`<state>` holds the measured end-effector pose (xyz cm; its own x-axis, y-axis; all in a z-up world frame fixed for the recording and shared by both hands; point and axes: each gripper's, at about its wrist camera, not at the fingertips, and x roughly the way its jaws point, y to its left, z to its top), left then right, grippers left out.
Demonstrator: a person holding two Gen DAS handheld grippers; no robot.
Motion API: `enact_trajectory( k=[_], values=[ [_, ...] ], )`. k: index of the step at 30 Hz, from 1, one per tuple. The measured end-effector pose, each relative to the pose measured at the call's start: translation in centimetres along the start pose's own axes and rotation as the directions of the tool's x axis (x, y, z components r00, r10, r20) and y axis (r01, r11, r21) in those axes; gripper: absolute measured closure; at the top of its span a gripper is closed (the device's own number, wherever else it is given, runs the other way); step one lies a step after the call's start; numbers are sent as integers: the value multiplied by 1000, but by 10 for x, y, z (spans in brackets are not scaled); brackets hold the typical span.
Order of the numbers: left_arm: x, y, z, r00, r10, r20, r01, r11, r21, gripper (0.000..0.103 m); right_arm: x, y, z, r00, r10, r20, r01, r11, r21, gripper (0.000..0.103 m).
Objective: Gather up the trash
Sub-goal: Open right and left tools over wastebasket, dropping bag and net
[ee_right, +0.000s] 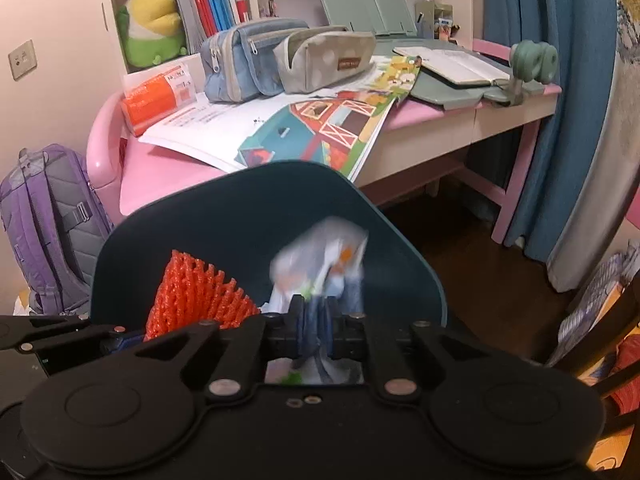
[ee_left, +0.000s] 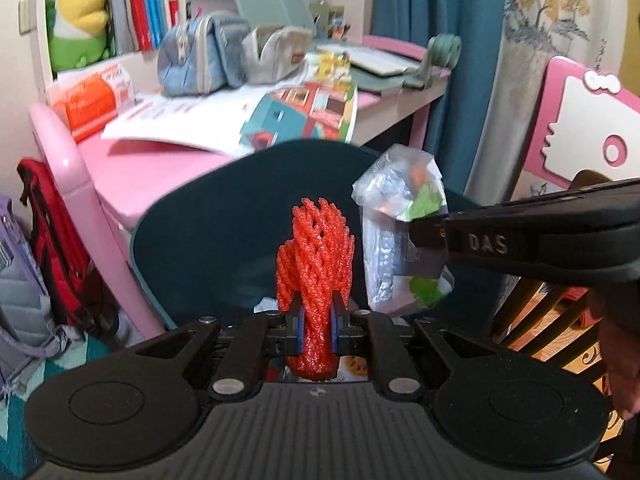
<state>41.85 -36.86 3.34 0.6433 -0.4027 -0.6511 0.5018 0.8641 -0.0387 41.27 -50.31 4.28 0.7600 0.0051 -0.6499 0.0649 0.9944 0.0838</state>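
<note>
Left wrist view: pinching a net (ee_left: 316, 264) in the left claw (ee_left: 316, 320), pads pressed together on its lower part, mesh standing up at 12 o'clock, over the mouth of the bin (ee_left: 200, 220). At 3 o'clock, reaching in from the side, the right claw (ee_left: 424, 240), nipping a wrapper (ee_left: 400, 208) by its edge, also above the bin. Some pale scraps already down inside, just past the net.

Step in hand, by the look of it: the drop, both pieces brought over the bin and not yet let go. Next move: spread each claw enough to free its piece, keeping both inside the rim; likely to cling or float, being light, so maybe a small shake, then back out without knocking the bin.

Beyond the bin at 11 o'clock, a pink table (ee_left: 132, 176) crowded with a picture book (ee_left: 296, 116), two pencil cases and an orange pack. Plush toy (ee_left: 80, 24) and upright books on a shelf at 10 o'clock. Blue curtain (ee_left: 436, 40) at 1 o'clock. Right wrist view: purple backpack (ee_right: 52, 216) on the floor at 9 o'clock, dark wood floor at 3 o'clock.
</note>
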Motion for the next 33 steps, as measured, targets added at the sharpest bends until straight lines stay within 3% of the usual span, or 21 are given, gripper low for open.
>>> enact_trajectory(
  k=[11, 14, 16, 18, 26, 33],
  values=[
    [-5, -3, -5, 1000, -3, 12, 4, 1000, -5, 90, -12, 1, -2, 999, 5, 32, -5, 1000, 1, 77],
    [-11, -3, -6, 1000, -11, 22, 11, 1000, -1, 80, -20, 1, -2, 999, 6, 42, -6, 1000, 6, 73],
    [-15, -3, -7, 1000, -4, 26, 4, 1000, -2, 59, -27, 1, -3, 999, 7, 50, -7, 1000, 8, 68],
    [-21, -3, -9, 999, 7, 43, -7, 1000, -5, 45, -36, 2, -4, 998, 13, 61, -13, 1000, 3, 66],
    [-66, 6, -14, 995, -16, 96, 18, 1000, -17, 45, -82, 22, -12, 991, 76, 114, -72, 996, -46, 63],
    [-122, 33, -31, 989, 16, 147, -9, 999, -52, 38, -118, 56, -26, 978, 162, 134, -148, 983, -110, 59]
  ],
)
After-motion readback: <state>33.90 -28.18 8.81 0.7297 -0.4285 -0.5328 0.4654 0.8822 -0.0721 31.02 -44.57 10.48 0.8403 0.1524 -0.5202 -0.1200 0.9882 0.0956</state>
